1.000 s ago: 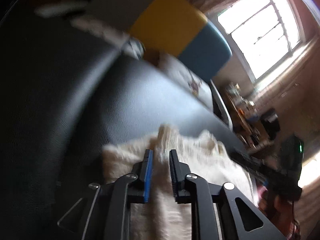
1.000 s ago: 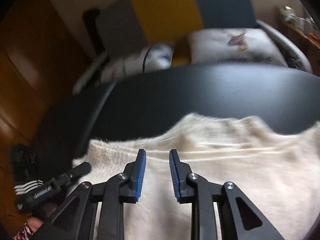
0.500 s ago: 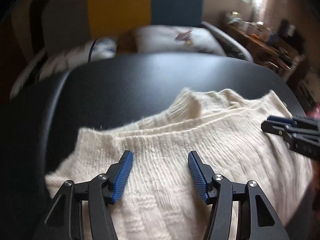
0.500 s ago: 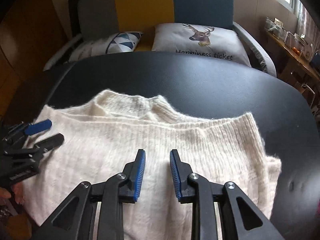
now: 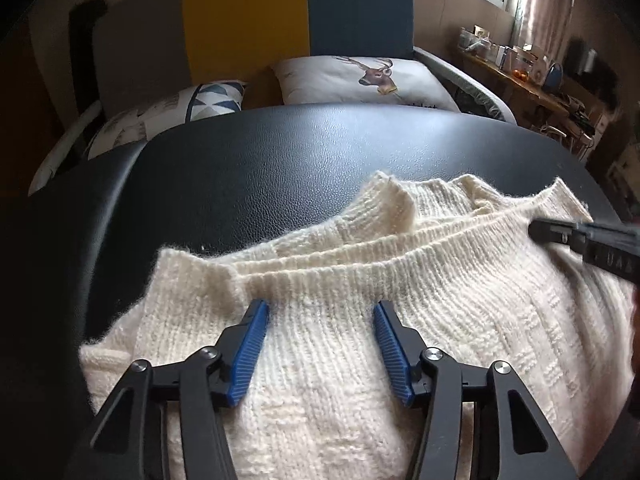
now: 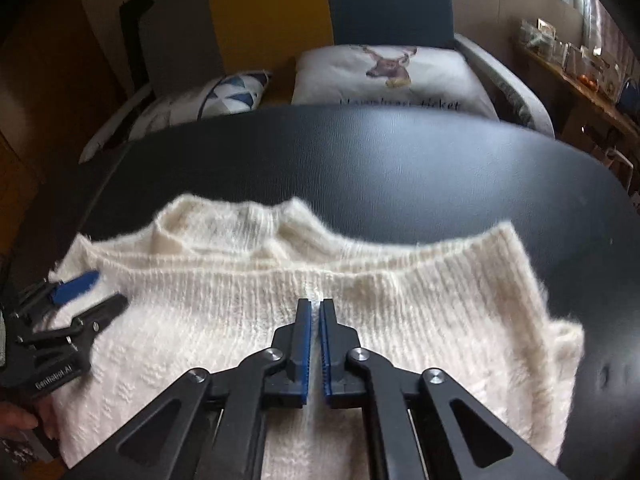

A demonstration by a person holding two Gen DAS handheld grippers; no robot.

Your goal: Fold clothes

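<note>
Cream ribbed-knit sweater (image 5: 400,320) lies on black leather-look table (image 5: 280,168), hem folded up near collar. Left gripper (image 5: 320,344) has let go of fabric since a second ago; jaws wide over hem, nothing pinched. Right gripper (image 6: 316,340) just closed; jaws nearly together, thin fabric ridge apparently caught. Judgement: next fold starting.

A: Sweater (image 5: 420,320) is cream knit wool, fuzzy, ribbed at the hem and collar. Table (image 5: 300,168) looks like black leatherette, fine grain, slight sheen.

B: Tools?

A: Left gripper (image 5: 320,340) and right gripper (image 6: 315,344): matt black plastic arms, silver metal pivot pins, blue ridged rubbery pads (image 5: 248,352).

B: Background?

A: Cushion (image 5: 360,80) is smooth white printed cloth. Sofa (image 5: 280,12) has matt fabric panels: grey, yellow, teal.
</note>
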